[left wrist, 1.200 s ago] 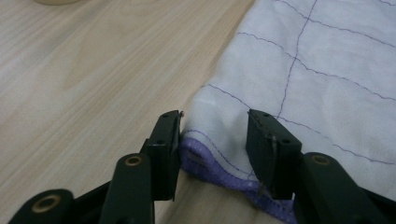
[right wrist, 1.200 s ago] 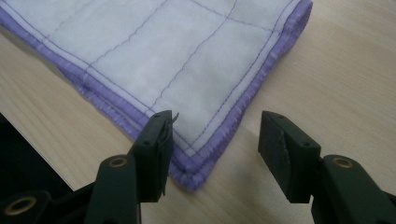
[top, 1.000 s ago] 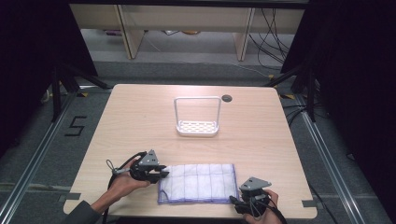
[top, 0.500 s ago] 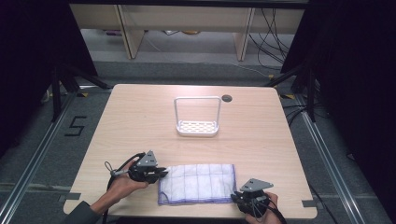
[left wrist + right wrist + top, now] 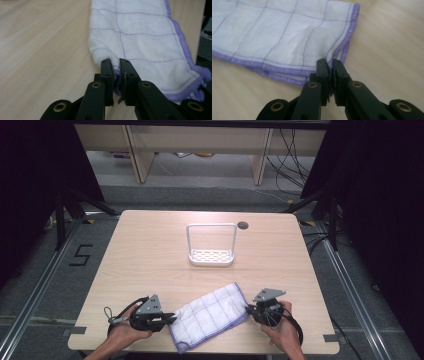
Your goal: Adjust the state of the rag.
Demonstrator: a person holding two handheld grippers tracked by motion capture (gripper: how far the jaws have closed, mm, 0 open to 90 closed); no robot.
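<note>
Gripping both ends of the cloth [image 5: 209,315] now. Left tongs [image 5: 167,318] are clamped on the purple hem at the cloth's lower-left end; the left gripper view shows that hem bunched between the jaws [image 5: 117,72], which have just been closing. Right tongs [image 5: 248,309] likewise have just been closing and now pinch the hemmed corner at the right end [image 5: 329,72], cloth between the jaws in the right gripper view. No visible gap beyond the fabric on either side.

Cloth lies folded on the desk [image 5: 150,250], lower centre of the high view, near the front edge. Its long axis runs on a diagonal: lower-left end near the left tongs, upper-right end towards the right tongs. Cloth sits directly between the two tongs, so each hand owns its own end; neither is nearer overall.

White rack [image 5: 211,245] stands upright mid-desk, well apart from the cloth, up-frame of it.

Judgement: the next move turns on that diagonal axis. Both ends need to travel together or the cloth twists. The lower-left corner hangs close to the desk edge, so a slack pull could drag it off.
</note>
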